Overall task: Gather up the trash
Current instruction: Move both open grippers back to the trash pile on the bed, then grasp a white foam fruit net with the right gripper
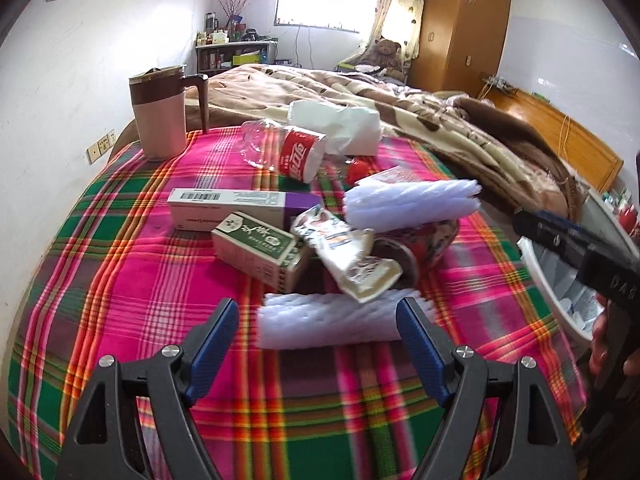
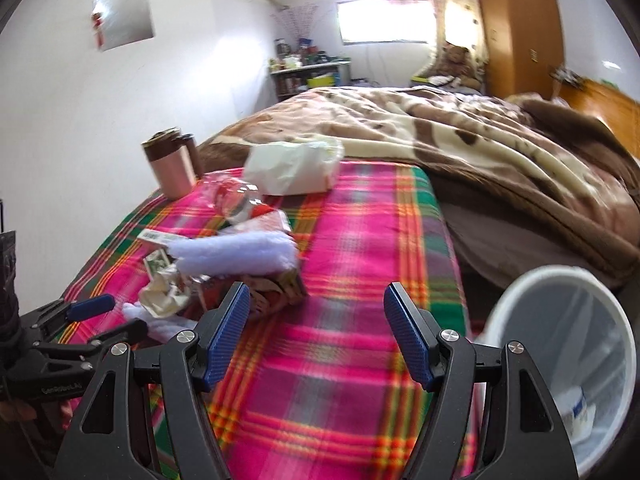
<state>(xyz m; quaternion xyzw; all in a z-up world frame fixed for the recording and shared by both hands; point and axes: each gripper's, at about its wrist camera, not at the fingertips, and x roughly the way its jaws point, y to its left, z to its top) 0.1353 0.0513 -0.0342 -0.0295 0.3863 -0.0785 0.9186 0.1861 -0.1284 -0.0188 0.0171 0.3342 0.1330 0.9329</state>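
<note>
Left tongs point(image 1: 316, 312) gape apart before a white foam strip point(image 1: 326, 322); right tongs point(image 2: 316, 304) apart, wastebasket point(image 2: 560, 360) beside them

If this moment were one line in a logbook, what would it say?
left claw: open, at foam sheet | right claw: open, empty | bin: right of table | trash pile: uncollected

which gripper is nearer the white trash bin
Right. The right gripper hangs open over the plaid cloth with the bin just beside it; the left gripper is open across the table, at the foam sheet.
</note>
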